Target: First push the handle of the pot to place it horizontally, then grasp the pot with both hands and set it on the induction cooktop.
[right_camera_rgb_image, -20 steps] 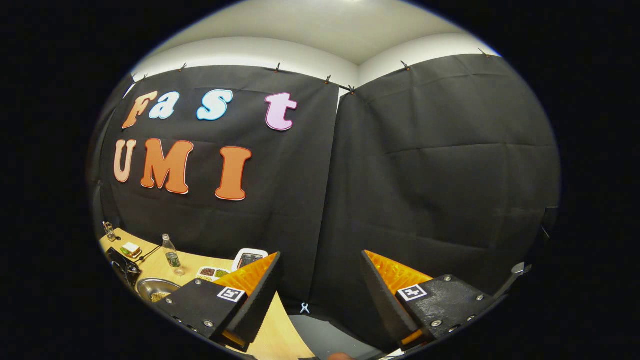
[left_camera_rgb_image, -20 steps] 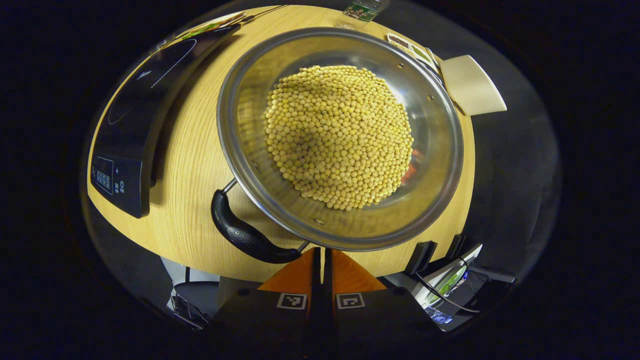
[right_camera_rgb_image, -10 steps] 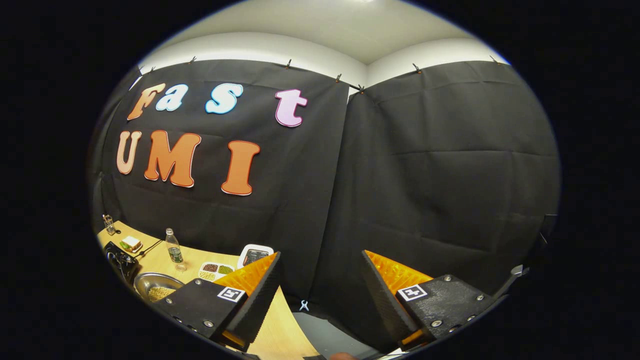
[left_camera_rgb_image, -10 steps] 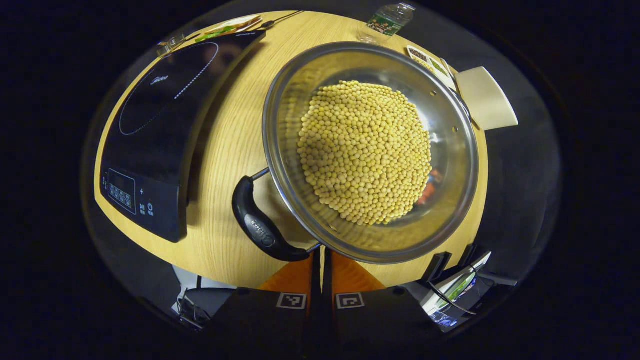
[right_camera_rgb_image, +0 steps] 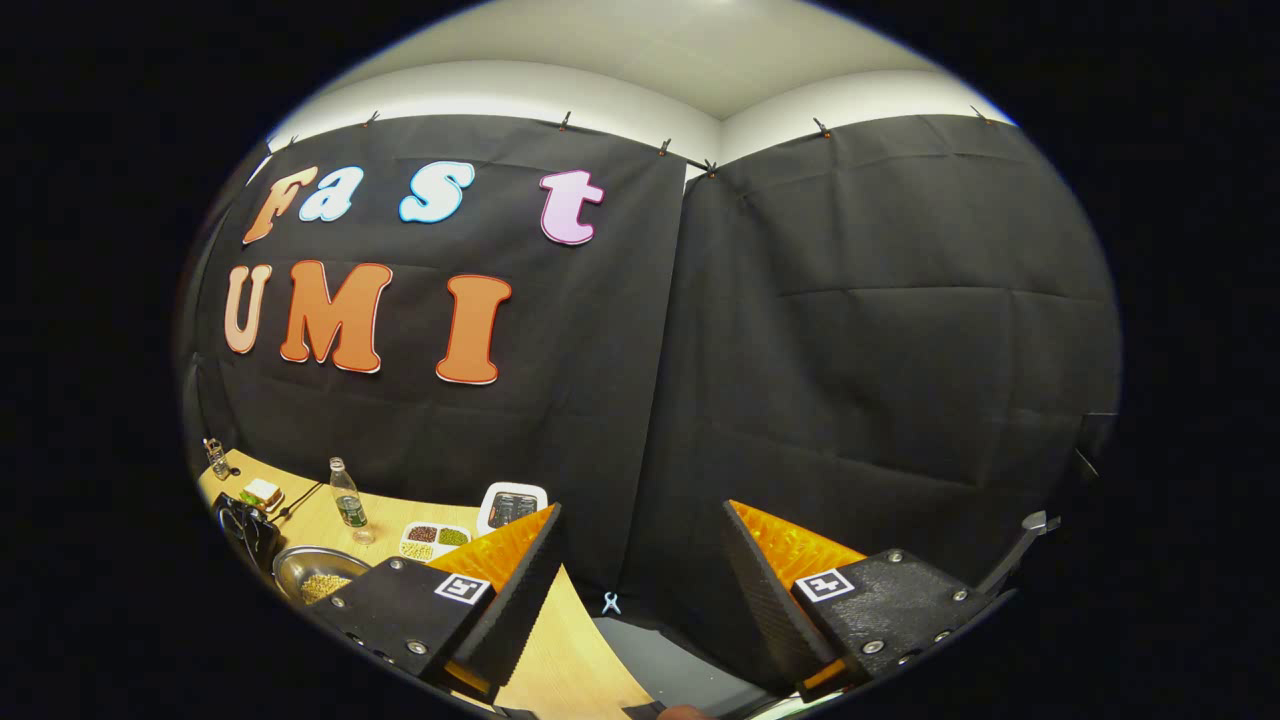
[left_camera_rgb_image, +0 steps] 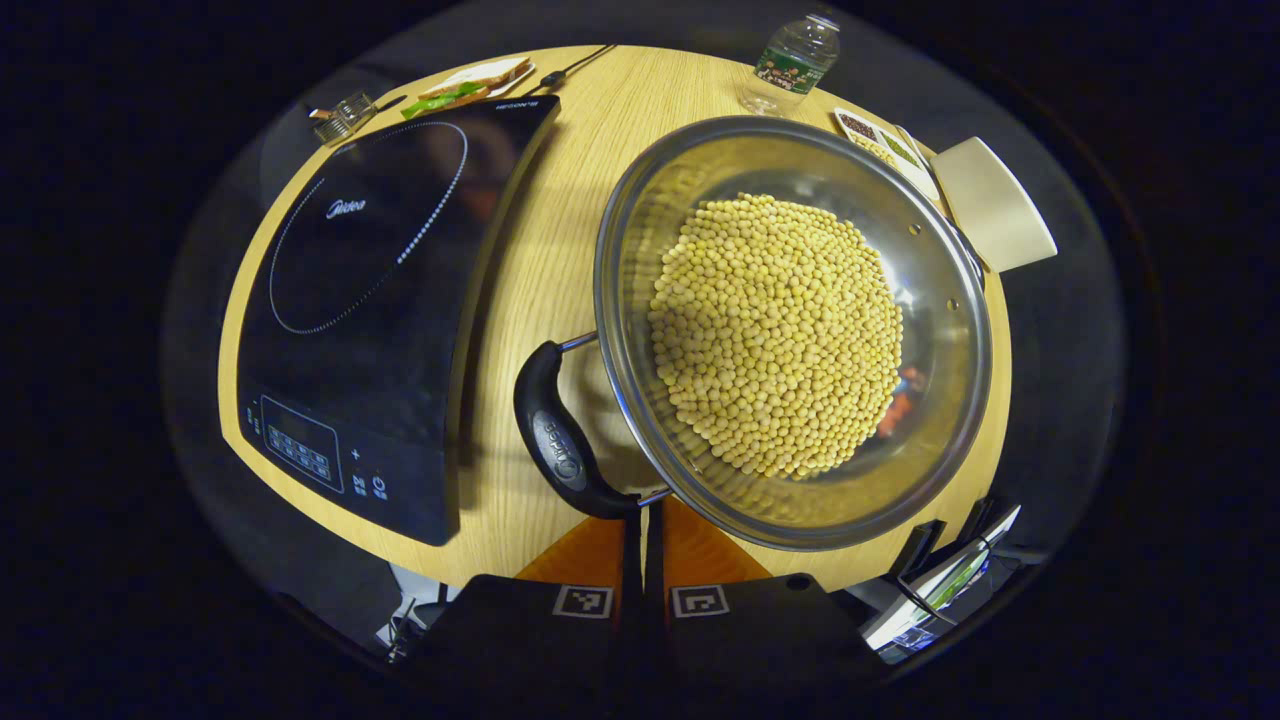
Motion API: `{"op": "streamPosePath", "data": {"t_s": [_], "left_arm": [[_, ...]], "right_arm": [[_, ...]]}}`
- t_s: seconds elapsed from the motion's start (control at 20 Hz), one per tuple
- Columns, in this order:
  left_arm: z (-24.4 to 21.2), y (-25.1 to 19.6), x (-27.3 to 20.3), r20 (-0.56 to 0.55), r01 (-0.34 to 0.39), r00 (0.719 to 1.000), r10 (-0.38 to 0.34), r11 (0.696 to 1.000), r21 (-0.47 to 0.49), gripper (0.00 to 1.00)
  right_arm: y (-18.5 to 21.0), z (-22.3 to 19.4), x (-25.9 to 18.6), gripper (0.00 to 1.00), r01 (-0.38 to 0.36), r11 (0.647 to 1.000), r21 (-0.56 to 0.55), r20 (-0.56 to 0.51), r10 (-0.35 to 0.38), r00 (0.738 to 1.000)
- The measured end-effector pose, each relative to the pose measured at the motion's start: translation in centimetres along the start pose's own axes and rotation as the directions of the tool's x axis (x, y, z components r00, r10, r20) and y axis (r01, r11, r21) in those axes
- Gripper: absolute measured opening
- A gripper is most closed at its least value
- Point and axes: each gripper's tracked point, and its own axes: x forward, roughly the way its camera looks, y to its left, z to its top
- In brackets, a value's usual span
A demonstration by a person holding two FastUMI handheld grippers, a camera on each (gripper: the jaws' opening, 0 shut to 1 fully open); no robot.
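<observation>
A steel pot (left_camera_rgb_image: 640, 200) filled with yellow soybeans (left_camera_rgb_image: 775, 330) sits on the wooden table (left_camera_rgb_image: 540, 260) in the left gripper view. Its black side handle (left_camera_rgb_image: 555, 440) curves along the rim's near left. My left gripper (left_camera_rgb_image: 645, 512) is shut with nothing between the fingers, its tips against the handle's near end. The black induction cooktop (left_camera_rgb_image: 370, 290) lies left of the pot. My right gripper (right_camera_rgb_image: 640, 570) is open, held up facing the booth wall. In the right gripper view the pot (right_camera_rgb_image: 292, 566) is small at the lower left.
A water bottle (left_camera_rgb_image: 790, 65), a divided dish of grains (left_camera_rgb_image: 880, 140) and a white board (left_camera_rgb_image: 995, 205) lie beyond and right of the pot. A small jar (left_camera_rgb_image: 345, 112) and a sandwich plate (left_camera_rgb_image: 475, 80) sit behind the cooktop. The table edge runs just under my left fingers.
In the left gripper view the pot and cooktop slid right and down. The handle swung around the rim toward the cooktop, with the shut fingertips at its near end. The right gripper barely moved.
</observation>
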Motion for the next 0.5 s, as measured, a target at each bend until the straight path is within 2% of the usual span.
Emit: {"op": "streamPosePath", "data": {"t_s": [0.3,0.5], "left_arm": [[3.5,2.6,0.1,0.106,-0.117,0.988,0.109,0.99,0.078,0.08],[6.5,3.6,-0.4,0.203,-0.211,0.963,0.177,0.964,0.162,0.08]], "right_arm": [[0.8,0.1,-0.1,0.95,0.011,1.0,-0.004,-0.014,-0.011,1.0],[1.4,0.0,0.0,0.95,0.017,1.0,-0.003,-0.032,-0.017,0.999]]}}
